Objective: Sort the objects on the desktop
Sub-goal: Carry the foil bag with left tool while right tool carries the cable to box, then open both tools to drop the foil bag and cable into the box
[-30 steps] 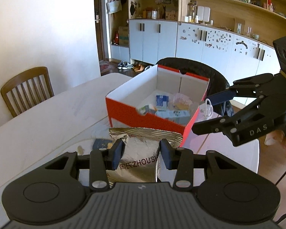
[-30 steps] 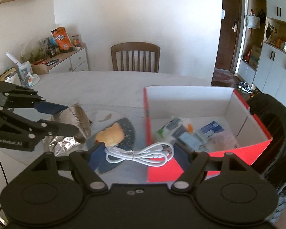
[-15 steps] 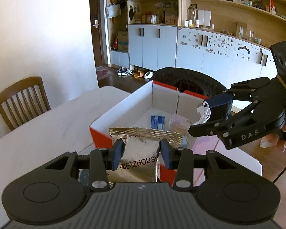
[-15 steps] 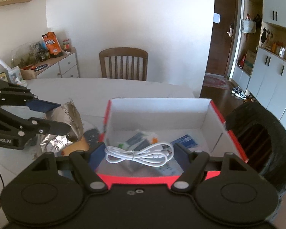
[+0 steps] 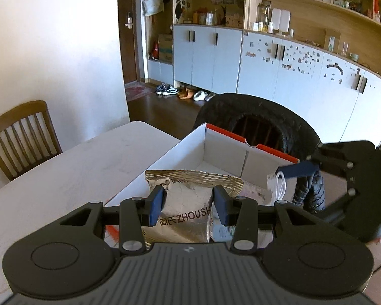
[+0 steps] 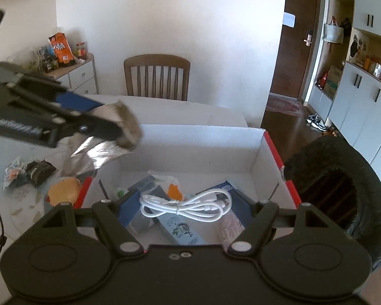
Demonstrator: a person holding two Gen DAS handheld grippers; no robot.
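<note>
My left gripper is shut on a silver foil snack bag and holds it above the near wall of the red and white box. From the right wrist view the same bag hangs over the box's left wall. My right gripper is shut on a coiled white cable, above the box's inside. In the left wrist view that cable shows at the box's right corner. Several packets lie in the box.
A black tyre-like seat stands just beyond the box's right side. On the white table, left of the box, lie a yellow bun and crumpled wrappers. A wooden chair stands at the far edge.
Both grippers have travelled from beside the box to above it. The foil bag now hangs over the box's wall and the cable over its contents. Neither grip has changed.
</note>
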